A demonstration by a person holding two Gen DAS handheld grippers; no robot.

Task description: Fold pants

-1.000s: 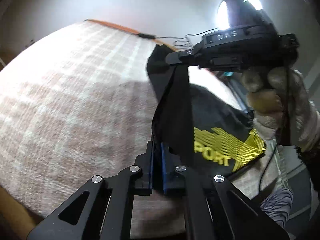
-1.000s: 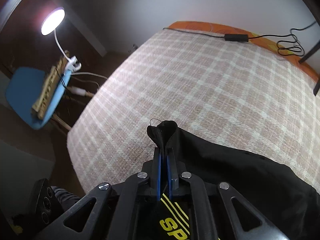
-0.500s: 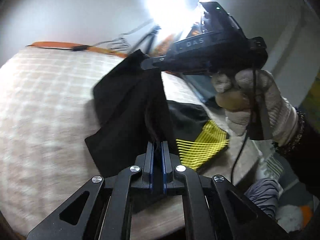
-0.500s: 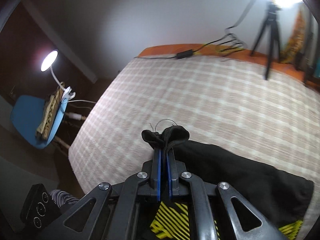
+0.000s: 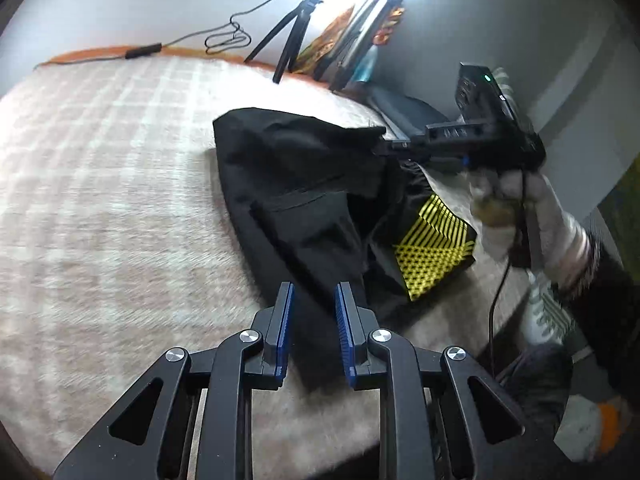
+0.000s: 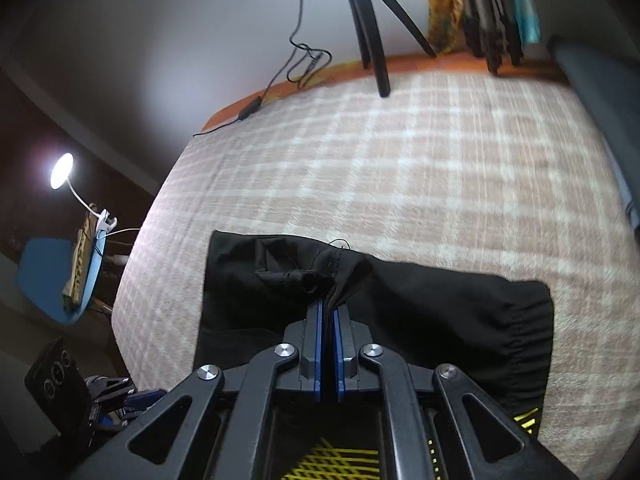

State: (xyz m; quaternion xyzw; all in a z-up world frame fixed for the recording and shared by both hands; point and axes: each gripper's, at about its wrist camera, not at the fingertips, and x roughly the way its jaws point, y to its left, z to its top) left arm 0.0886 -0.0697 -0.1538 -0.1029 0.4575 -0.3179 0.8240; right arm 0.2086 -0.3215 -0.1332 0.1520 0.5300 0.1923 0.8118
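Note:
Black pants (image 5: 304,184) with a yellow print lie folded over on the checked bed blanket (image 5: 100,200). My left gripper (image 5: 315,308) hovers just over their near edge. Its jaws are opening, and the blue pads stand apart with the cloth lying loose below them, not pinched. In the left wrist view my right gripper (image 5: 380,146), held by a gloved hand (image 5: 520,208), lifts a bunched edge of the pants at the right. In its own view the right gripper (image 6: 328,308) is shut on that gathered fold of the pants (image 6: 440,304).
A tripod (image 5: 288,48) and a looped cable (image 5: 228,38) stand at the bed's far edge, next to leaning boards (image 5: 360,32). Off the bed's left side are a lit desk lamp (image 6: 62,166) and a blue chair (image 6: 40,272). Bare blanket (image 6: 400,160) stretches beyond the pants.
My left gripper has let go of the pants and its jaws have parted. The right gripper carried its held edge across to the right, and the cloth now lies lower on the bed.

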